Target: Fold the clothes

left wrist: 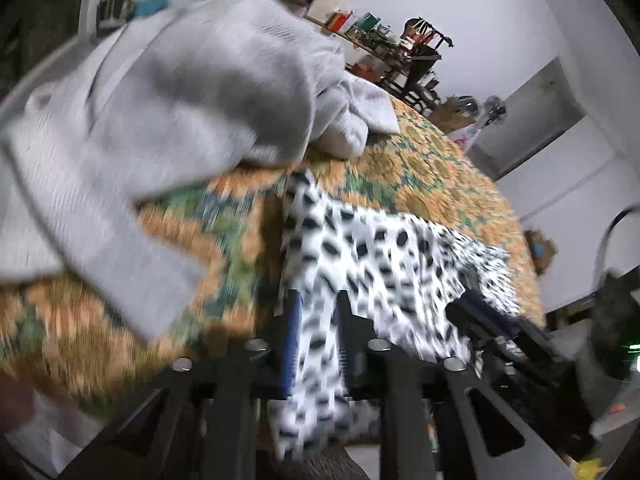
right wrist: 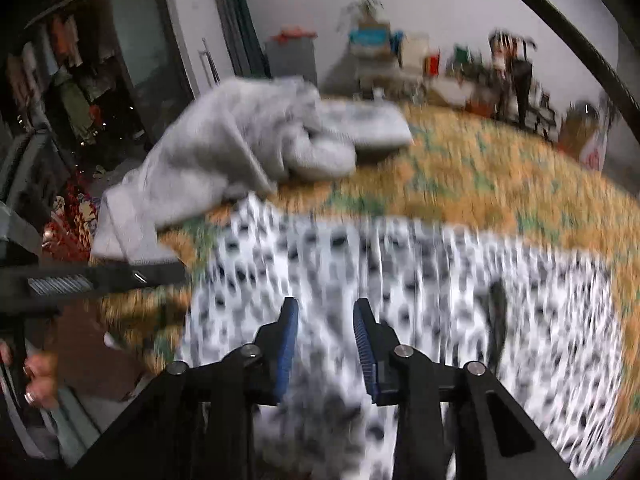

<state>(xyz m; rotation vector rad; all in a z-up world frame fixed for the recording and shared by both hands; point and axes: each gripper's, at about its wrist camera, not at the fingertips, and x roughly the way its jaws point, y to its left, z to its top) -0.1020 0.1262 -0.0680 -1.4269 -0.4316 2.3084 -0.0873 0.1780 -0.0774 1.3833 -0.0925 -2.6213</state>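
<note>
Motion blur smears the spotted garment [right wrist: 400, 280] in our right wrist view, so we cannot read its folds. Our left gripper [left wrist: 318, 308] hides the cloth between its fingers.

Spotted garment [right wrist: 420, 300] spread on the bed [right wrist: 500, 176], nearest the cameras. Behind it and to the left, a heaped towel [right wrist: 224, 148]; folded cloth [right wrist: 372, 124] just right of that heap. Cluttered shelf [right wrist: 420, 64] along the far wall.
</note>
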